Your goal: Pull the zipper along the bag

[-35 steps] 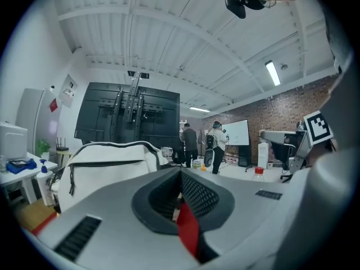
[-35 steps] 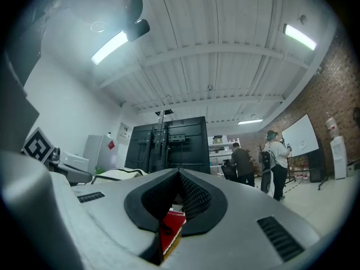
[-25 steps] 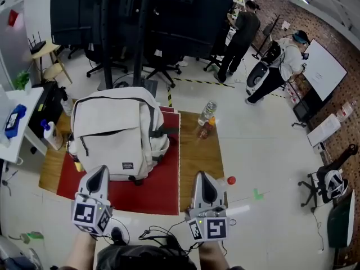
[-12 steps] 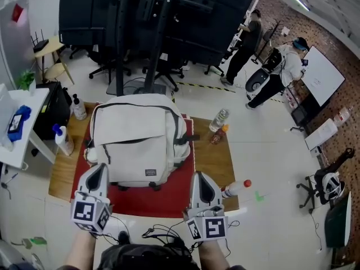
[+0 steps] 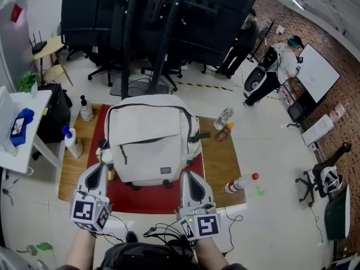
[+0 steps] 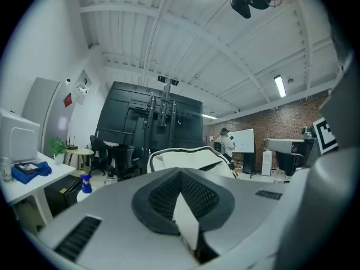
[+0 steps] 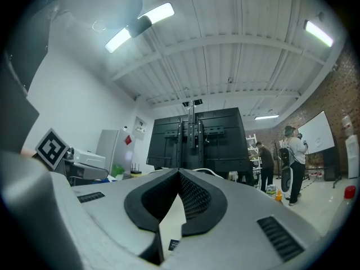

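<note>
Head view, wooden table (image 5: 219, 162) mid-frame, red mat (image 5: 152, 198) across it, white bag (image 5: 152, 139) on mat at centre, left gripper (image 5: 97, 169) at 7 o'clock, jaws pressed together, nothing between, right gripper (image 5: 188, 176) at 5 o'clock, likewise closed, red-capped bottle (image 5: 241, 183) at 4 o'clock.

The left gripper (image 5: 98, 167) and right gripper (image 5: 188, 176) have grey tapered shells. Each carries a cube (image 5: 90, 214) bearing black-and-white square markers. The pads (image 6: 198, 194) are black and ribbed.
</note>
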`<state>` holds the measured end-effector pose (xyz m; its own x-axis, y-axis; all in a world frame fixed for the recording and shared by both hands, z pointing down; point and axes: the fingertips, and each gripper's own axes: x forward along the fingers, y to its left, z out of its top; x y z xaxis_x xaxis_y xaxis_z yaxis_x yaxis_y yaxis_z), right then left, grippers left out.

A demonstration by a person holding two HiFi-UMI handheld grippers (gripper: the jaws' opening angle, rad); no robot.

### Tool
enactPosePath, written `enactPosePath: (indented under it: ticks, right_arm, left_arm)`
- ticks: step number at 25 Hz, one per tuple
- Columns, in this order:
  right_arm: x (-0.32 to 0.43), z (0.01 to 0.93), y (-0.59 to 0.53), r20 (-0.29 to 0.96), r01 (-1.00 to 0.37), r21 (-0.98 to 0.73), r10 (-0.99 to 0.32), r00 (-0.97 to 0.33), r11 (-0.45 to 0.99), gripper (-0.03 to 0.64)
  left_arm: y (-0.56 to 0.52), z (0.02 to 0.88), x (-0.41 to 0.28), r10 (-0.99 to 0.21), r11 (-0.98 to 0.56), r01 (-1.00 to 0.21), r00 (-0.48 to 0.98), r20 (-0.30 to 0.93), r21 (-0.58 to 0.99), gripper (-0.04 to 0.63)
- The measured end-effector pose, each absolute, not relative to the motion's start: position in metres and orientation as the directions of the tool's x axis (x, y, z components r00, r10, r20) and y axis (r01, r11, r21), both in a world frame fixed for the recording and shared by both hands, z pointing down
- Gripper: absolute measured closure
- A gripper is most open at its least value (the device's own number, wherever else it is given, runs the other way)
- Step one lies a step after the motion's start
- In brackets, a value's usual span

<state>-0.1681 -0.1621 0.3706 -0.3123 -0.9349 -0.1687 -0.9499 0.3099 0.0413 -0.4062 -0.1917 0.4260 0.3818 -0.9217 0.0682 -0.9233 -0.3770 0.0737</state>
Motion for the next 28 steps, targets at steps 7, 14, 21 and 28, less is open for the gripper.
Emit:
enactPosePath:
  ticks: [7, 14, 21, 28]
  right_arm:
    - [-0.212, 0.38, -0.167, -0.156, -0.943, -0.004, -0.932, -0.328, 0.332, 0.611]
    - [-0.223, 0.401, -0.164, -0.115, -0.942, -0.057, -0.94, -0.322, 0.33, 0.611]
    - [-0.199, 0.405, -0.181, -0.104, -0.933, -0.093, -0.935, -0.338, 0.348, 0.611]
    - [-0.193, 0.406, -0.201, -0.116, -0.9, -0.113, -0.905, -0.409, 0.421, 0.611]
  left_arm:
    - [-0.185, 0.424, -0.427, -0.906, -0.414, -0.909, 0.417, 0.074, 0.054, 0.566]
    - [-0.192, 0.43, -0.421, -0.89, -0.445, -0.894, 0.447, 0.089, 0.051, 0.566]
    - [-0.209, 0.433, -0.401, -0.902, -0.416, -0.908, 0.42, 0.106, 0.053, 0.566]
    - [-0.225, 0.434, -0.381, -0.917, -0.379, -0.925, 0.38, 0.12, 0.033, 0.566]
